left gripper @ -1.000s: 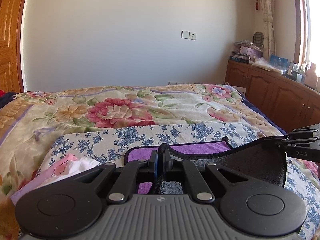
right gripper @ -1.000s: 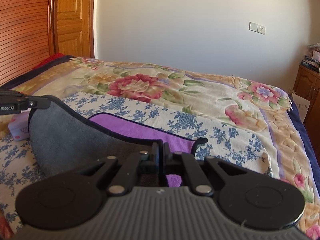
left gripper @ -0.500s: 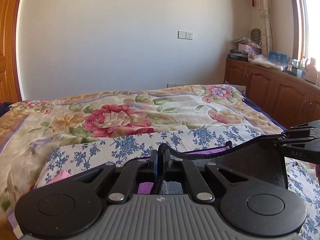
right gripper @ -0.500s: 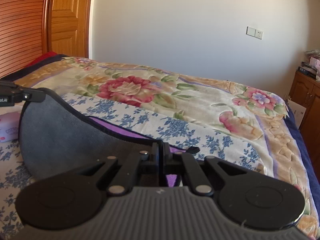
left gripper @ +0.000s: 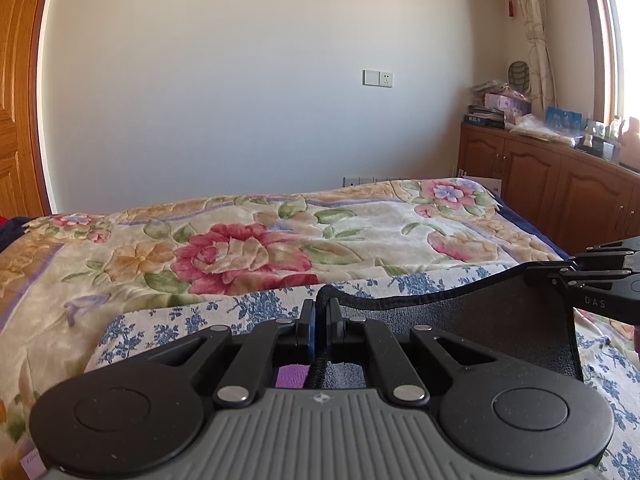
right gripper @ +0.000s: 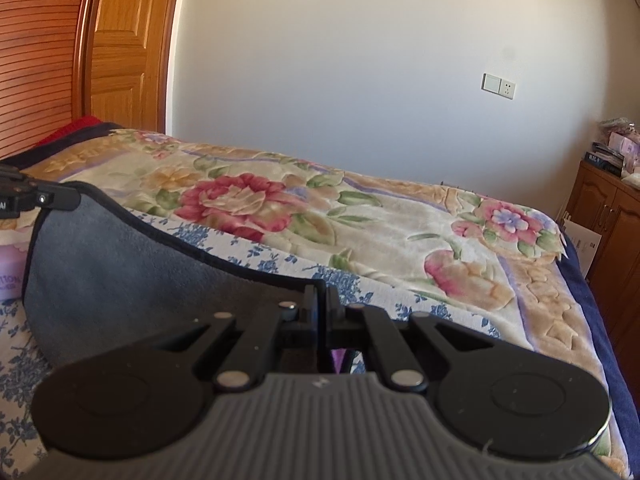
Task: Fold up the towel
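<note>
My left fingers [left gripper: 319, 322] are pinched tight on one top corner of the towel [left gripper: 472, 332], my right fingers [right gripper: 320, 312] on the other. The grey cloth hangs stretched between them above the bed [left gripper: 360, 232], its long edge running side to side and sagging slightly at mid-span.

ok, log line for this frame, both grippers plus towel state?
left gripper: shut on towel corner | right gripper: shut on other corner | towel: grey side up, lifted, edge slung between grippers | bed: below
</note>
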